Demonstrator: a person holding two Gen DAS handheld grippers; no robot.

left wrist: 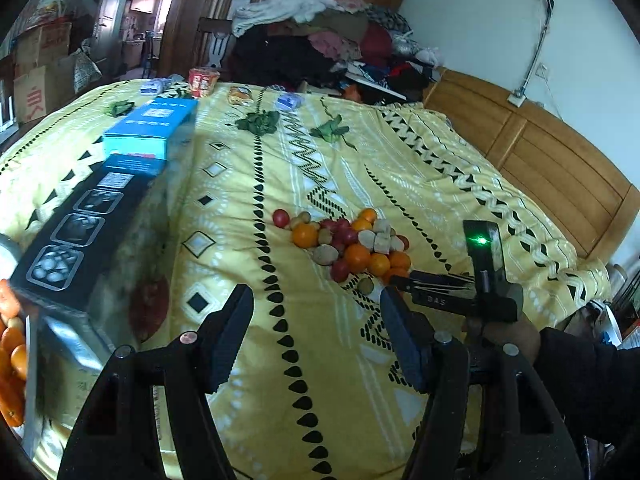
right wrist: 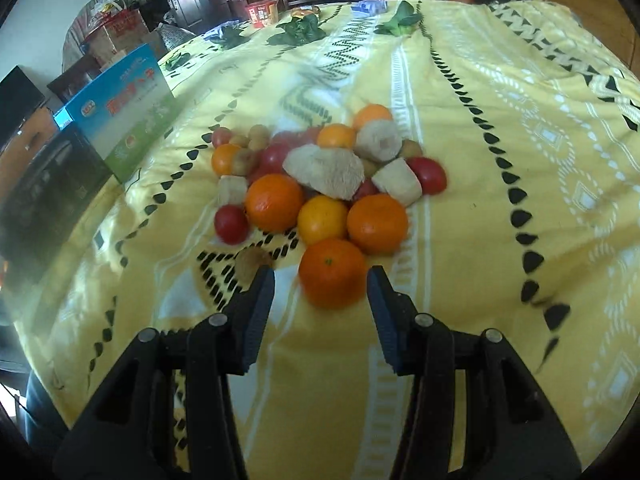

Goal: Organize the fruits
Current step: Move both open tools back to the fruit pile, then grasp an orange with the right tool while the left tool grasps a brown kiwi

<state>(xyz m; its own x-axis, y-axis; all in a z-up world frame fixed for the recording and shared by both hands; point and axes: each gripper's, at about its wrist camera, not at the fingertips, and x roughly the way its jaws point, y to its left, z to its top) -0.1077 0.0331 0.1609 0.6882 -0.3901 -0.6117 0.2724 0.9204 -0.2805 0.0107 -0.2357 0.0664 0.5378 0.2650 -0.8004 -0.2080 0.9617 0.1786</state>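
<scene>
Two boxes far left on the bed: black box (left wrist: 76, 236) nearest, blue box (left wrist: 152, 128) behind it, touching end to end. Some oranges (left wrist: 12, 360) show at the frame edge beside the black box; what holds them is unclear.

Left tool (left wrist: 316, 316): jaws apart, nothing between them, hanging over bare yellow patterned blanket (left wrist: 440, 168) short of the fruit.

Fruit pile (left wrist: 348, 244) sits mid-bed on the blanket: oranges, small red fruits, small brownish ones, pale beige chunks, all heaped and touching.

Right tool (right wrist: 321, 276): jaws apart, straddling the nearest orange (right wrist: 333, 273) at the front edge of the pile. Pads are just beside it on both sides, not pressing. Motion blur there, so contact is hard to call. One brownish fruit (right wrist: 252, 260) lies just beyond the left finger.

Leafy greens (left wrist: 258, 120) lie further up the bed, well apart from the pile. Red tub (left wrist: 203, 81) at the far edge. Clothes heap (left wrist: 320, 36) behind. Wooden headboard (left wrist: 560, 172) on the right.
</scene>
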